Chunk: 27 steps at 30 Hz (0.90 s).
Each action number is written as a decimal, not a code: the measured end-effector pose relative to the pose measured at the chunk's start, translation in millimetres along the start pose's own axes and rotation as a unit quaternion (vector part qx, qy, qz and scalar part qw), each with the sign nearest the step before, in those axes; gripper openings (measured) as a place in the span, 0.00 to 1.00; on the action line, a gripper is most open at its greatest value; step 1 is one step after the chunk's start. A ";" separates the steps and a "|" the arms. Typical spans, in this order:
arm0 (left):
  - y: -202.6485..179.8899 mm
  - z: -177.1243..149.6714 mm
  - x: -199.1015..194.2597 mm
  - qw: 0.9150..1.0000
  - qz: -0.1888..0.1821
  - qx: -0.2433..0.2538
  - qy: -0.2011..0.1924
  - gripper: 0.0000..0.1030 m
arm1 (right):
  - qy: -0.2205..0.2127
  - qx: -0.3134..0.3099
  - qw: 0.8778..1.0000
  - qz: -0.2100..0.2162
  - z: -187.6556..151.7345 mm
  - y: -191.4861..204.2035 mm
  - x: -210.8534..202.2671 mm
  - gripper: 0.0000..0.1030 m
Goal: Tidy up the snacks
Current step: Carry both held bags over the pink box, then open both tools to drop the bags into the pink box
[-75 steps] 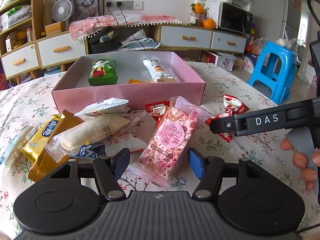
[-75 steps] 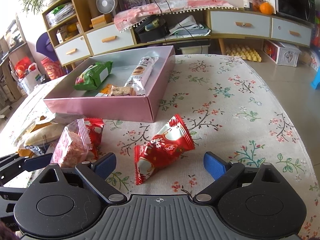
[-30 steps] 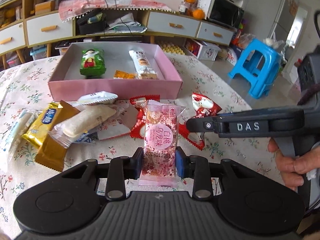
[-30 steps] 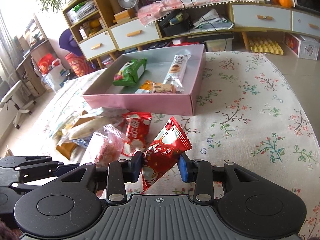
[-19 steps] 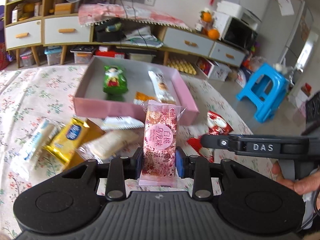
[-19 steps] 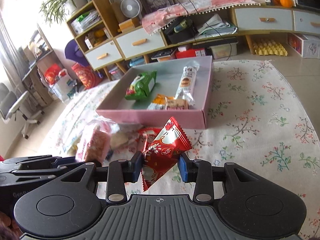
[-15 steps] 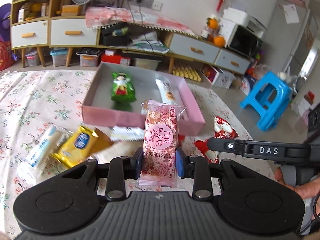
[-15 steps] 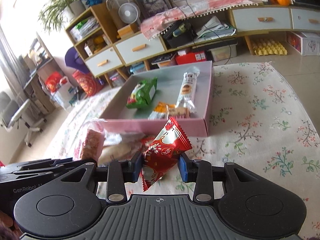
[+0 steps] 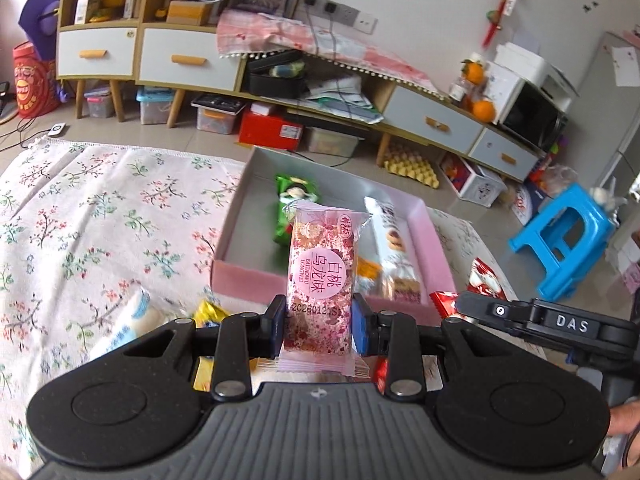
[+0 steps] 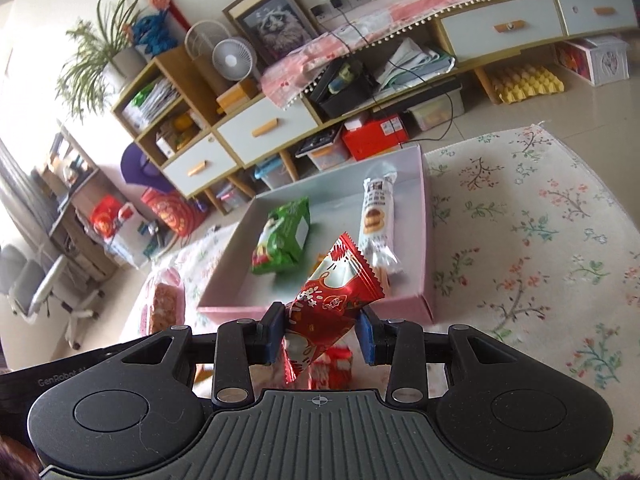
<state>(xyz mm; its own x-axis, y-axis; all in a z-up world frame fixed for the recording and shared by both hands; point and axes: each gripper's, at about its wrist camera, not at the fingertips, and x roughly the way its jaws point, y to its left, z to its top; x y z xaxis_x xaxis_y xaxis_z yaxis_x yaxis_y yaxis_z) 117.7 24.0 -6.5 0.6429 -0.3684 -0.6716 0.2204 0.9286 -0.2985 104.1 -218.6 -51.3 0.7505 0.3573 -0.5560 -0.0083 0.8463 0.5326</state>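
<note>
My left gripper (image 9: 319, 330) is shut on a pink speckled snack pack (image 9: 322, 276), held upright above the table in front of the pink box (image 9: 240, 278). My right gripper (image 10: 320, 338) is shut on a red foil snack packet (image 10: 328, 300), lifted just short of the pink box's near wall (image 10: 408, 310). Inside the box lie a green packet (image 10: 284, 240), a long white biscuit pack (image 10: 376, 222) and a small orange piece (image 9: 366, 268). The right gripper's black arm (image 9: 540, 322) reaches in from the right of the left wrist view.
Loose snacks stay on the floral tablecloth (image 9: 100, 216) below the left gripper: a white-blue pack (image 9: 128, 320), a yellow pack (image 9: 208, 312) and red packets (image 9: 480, 280). A blue stool (image 9: 568, 236) stands beyond the table's right edge. Cabinets (image 9: 180, 60) line the far wall.
Both grippers have risen off the table with their snacks and moved toward the pink box, rolling as they went. The loose pile has dropped lower in both views.
</note>
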 end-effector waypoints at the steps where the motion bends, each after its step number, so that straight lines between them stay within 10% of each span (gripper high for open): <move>1: 0.7 3.3 2.9 1.000 0.004 -0.001 0.001 0.29 | -0.001 0.003 1.000 0.001 2.3 0.2 3.4 0.35; 27: 15.5 34.6 59.3 0.995 0.091 0.009 0.046 0.29 | -0.019 0.056 0.998 -0.005 24.0 -19.9 71.4 0.35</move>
<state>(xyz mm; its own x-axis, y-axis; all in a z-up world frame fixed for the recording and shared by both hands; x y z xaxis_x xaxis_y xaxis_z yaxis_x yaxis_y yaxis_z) 184.6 18.0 -27.5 0.6039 -0.1950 -0.7728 0.1203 0.9808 -0.1535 173.7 -219.5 -86.3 0.7751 0.3313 -0.5381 0.0720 0.7998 0.5960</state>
